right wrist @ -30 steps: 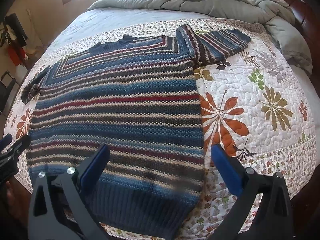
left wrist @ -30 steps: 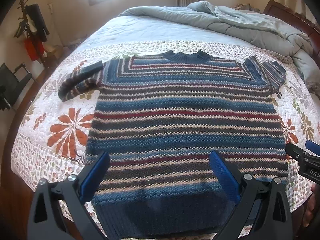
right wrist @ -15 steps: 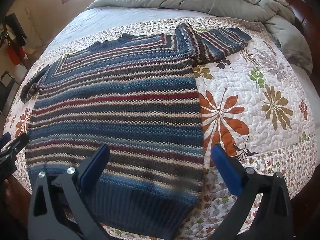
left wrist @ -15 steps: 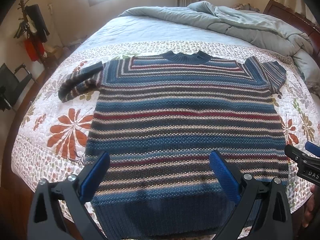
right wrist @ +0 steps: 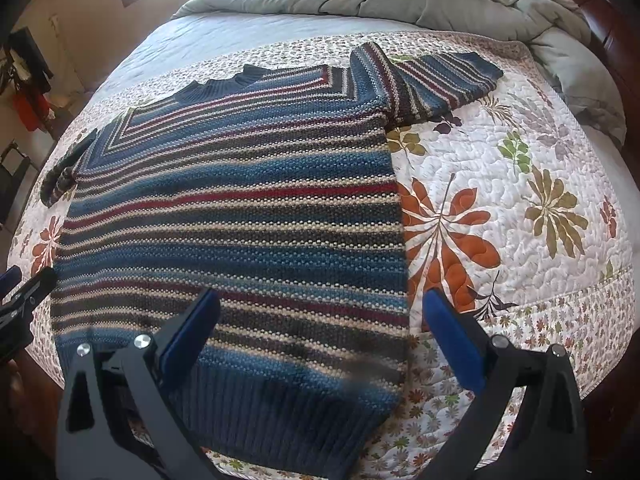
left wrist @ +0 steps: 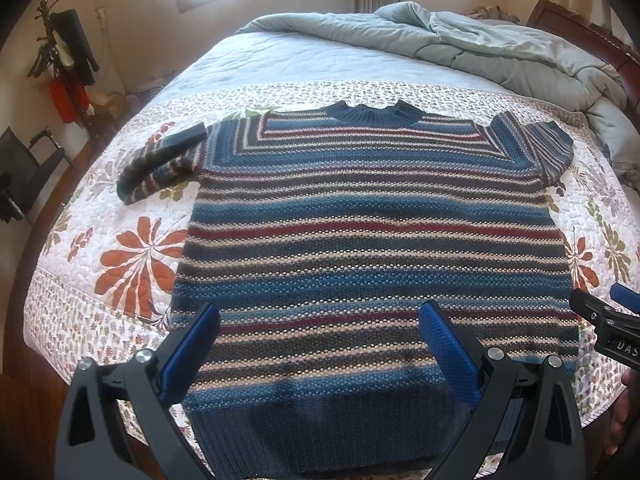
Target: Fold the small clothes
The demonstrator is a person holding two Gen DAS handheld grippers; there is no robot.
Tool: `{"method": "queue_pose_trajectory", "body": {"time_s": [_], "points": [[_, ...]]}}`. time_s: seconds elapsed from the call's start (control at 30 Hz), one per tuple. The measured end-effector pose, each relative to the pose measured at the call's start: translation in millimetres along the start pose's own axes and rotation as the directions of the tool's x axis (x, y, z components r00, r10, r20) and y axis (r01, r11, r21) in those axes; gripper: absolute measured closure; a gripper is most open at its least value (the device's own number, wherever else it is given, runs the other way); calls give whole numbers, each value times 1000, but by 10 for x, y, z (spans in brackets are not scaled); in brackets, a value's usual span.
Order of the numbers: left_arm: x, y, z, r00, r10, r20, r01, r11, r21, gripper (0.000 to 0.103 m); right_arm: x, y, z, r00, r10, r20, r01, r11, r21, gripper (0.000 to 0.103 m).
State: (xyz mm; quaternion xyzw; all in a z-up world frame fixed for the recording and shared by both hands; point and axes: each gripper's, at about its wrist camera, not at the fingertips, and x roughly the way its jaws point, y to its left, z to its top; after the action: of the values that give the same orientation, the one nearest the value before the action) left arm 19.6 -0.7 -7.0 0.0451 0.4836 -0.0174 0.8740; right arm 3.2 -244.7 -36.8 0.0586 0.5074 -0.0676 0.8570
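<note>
A: Where do we have the striped sweater point(left wrist: 372, 248)?

B: Flat and face up on the floral quilt point(right wrist: 500, 184) at the foot of the bed, collar toward the grey duvet point(left wrist: 480, 48), ribbed hem nearest us. Its sleeves lie bent beside the shoulders.

A: And our left hand-held gripper point(left wrist: 320, 344)?

B: Spread wide over the hem, blue pads holding nothing.

A: The right hand-held gripper point(right wrist: 322, 332)?

B: We see it wide too, straddling the sweater's right side edge above the hem, one pad over knit, the other over quilt, gripping nothing
</note>
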Motion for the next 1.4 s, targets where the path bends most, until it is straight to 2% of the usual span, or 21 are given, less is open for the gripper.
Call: {"method": "queue_pose_trajectory", "body": {"time_s": [1.1,1.2,1.27,1.4], "points": [[110,-54,13,1000,10,-17,-9,1000,11,3,69,32,54,1000,-5,-7,4,1000,-6,2],[207,-118,112,1000,-2,-31,2,1000,7,3,110,-88,181,1000,-29,-3,29,999,-19,2],[277,-208,239,1000,0,-31,0,1000,10,3,169,-278,380,997,-79,6,80,997,-24,2],[476,-572,704,1000,-19,-3,19,1000,4,3,385,-776,880,991,-134,-15,134,991,14,2]]}}
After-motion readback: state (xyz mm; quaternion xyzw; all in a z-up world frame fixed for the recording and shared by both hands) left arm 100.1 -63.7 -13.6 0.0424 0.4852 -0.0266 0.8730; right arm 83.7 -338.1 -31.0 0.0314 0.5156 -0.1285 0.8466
